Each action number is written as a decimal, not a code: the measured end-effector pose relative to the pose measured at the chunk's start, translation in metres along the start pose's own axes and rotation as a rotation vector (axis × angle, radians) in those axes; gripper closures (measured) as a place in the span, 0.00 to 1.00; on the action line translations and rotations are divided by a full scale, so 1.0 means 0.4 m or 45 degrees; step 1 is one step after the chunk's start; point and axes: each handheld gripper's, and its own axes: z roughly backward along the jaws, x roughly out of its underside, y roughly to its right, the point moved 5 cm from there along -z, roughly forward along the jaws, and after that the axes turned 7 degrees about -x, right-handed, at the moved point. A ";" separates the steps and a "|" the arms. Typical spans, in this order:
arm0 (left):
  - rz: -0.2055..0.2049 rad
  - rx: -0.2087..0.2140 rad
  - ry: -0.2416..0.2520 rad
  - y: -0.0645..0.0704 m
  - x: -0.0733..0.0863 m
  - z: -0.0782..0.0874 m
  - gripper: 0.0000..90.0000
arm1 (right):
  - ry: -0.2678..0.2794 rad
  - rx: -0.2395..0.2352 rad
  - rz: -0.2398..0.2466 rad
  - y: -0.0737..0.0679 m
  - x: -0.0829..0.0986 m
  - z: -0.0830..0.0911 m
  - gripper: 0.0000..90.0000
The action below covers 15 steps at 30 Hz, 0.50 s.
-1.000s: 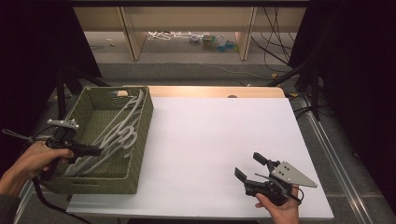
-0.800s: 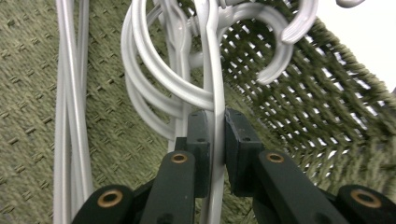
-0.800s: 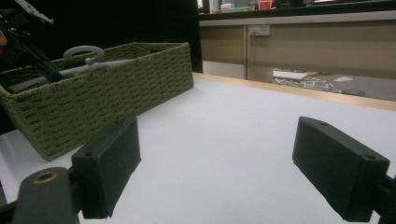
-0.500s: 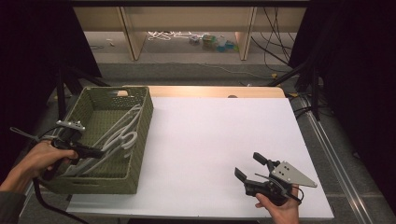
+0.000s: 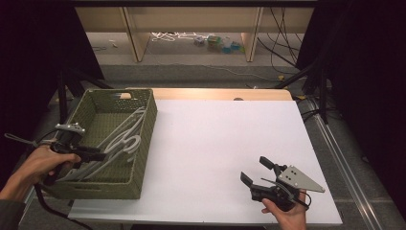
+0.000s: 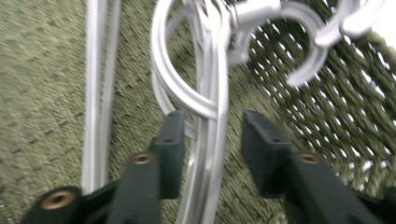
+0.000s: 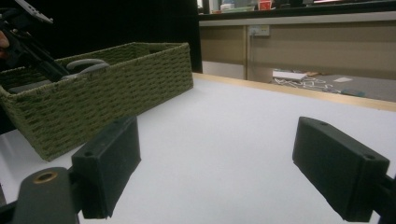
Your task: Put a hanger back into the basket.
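White tabletop (image 5: pixel 215 143); L gripper (image 6: pixel 211 135) agape astride hangers (image 6: pixel 210 93) in basket (image 5: pixel 143 139); R gripper (image 5: pixel 258 170) agape, empty.

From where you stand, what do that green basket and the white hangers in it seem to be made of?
The basket looks like woven cord or paper rope, olive and matt: twisted strands and open gaps show in the left gripper view. The hangers look like moulded plastic, white and glossy, with smooth rounded hooks; painted metal can't be ruled out.

the white table (image 5: pixel 215 143) is wide open for a gripper to pass. the green basket (image 5: pixel 143 143) blocks the left side, and its tall walls crowd around the white hangers (image 5: pixel 122 141) inside.
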 end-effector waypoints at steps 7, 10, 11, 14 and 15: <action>0.025 0.010 0.175 0.071 -0.048 0.032 0.49 | 0.003 0.007 -0.001 0.001 -0.001 0.000 0.18; 0.012 0.013 0.245 0.105 -0.063 0.040 0.44 | 0.000 0.008 0.000 0.000 -0.001 0.001 0.18; 0.016 0.021 0.263 0.118 -0.067 0.042 0.43 | -0.014 0.018 0.003 0.001 0.000 0.004 0.18; 0.017 0.021 0.331 0.148 -0.080 0.053 0.42 | -0.010 0.026 0.013 0.003 -0.001 0.005 0.18; 0.029 0.026 0.364 0.156 -0.085 0.058 0.41 | -0.011 0.027 0.011 0.003 -0.001 0.005 0.18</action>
